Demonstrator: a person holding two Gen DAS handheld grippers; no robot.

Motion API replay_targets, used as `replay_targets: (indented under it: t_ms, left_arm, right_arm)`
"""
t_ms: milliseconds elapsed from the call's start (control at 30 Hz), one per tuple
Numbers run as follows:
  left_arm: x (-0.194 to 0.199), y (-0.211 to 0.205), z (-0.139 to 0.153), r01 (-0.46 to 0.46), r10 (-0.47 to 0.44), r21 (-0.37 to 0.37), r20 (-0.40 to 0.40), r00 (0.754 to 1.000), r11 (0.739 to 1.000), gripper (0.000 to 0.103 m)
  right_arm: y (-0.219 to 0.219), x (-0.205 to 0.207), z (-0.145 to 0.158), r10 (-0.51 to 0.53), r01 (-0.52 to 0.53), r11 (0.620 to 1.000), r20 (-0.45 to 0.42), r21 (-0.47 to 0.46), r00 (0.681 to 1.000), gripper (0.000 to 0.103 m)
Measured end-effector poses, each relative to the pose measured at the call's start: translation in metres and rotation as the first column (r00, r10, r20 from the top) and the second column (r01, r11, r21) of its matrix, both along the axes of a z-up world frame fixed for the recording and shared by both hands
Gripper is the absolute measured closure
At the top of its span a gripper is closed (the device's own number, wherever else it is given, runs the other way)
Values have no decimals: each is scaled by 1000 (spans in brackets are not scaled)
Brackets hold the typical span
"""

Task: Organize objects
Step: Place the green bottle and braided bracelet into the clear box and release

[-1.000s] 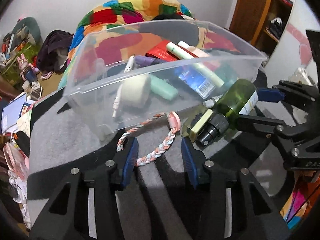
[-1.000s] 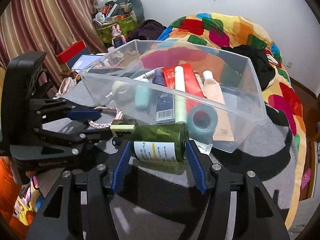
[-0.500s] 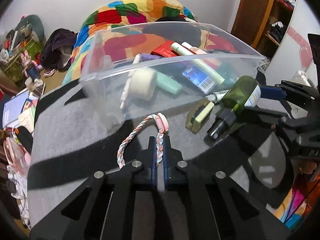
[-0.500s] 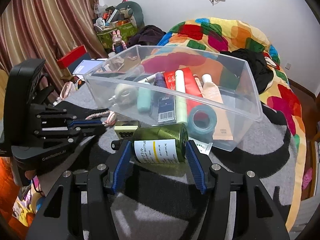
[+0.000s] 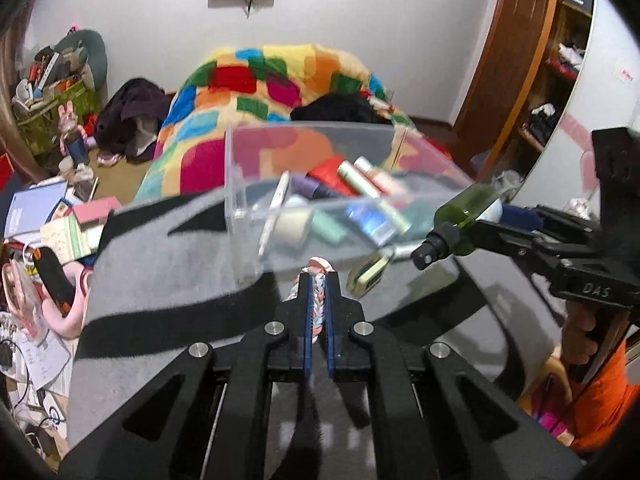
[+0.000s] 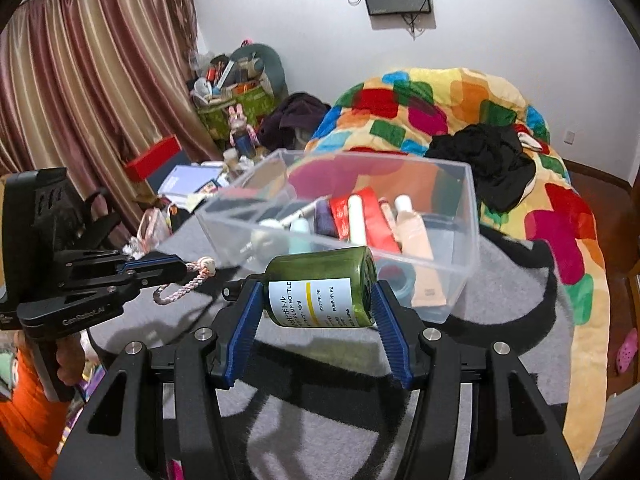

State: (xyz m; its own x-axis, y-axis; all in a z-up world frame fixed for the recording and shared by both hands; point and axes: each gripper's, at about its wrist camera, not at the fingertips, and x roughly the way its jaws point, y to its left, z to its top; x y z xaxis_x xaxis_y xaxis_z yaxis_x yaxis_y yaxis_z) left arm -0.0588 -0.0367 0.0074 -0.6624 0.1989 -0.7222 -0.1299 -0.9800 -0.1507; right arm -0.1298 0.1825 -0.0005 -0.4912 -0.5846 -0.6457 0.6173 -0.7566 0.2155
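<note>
Left gripper [image 5: 317, 280] points downward, jaws clamped tight on a braided cord [image 6: 182, 285]. Right gripper [image 6: 318, 304] points downward, pads pressing a bottle [image 6: 320, 286] held crosswise.

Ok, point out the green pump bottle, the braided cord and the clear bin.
green pump bottle [image 6: 320, 286]: right wrist view, on its white label.
braided cord [image 5: 319, 304]: left wrist view, on the braid pinched between the blue pads.
clear bin [image 6: 474, 216]: right wrist view, on its right wall.

The bin [image 6: 460, 240] sits on the bed [image 6: 500, 360], tubes [image 6: 358, 224] inside; the bottle [image 6: 320, 288] hangs before it, the braided cord [image 6: 184, 286] to its left.
</note>
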Motion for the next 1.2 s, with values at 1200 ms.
replay_targets:
  t_ms: [1200]
  left_arm:
    - [-103, 7, -8, -25, 25, 5, 26, 999, 1000, 98]
  right_arm:
    - [-24, -75, -20, -162, 159, 985, 52, 62, 985, 50]
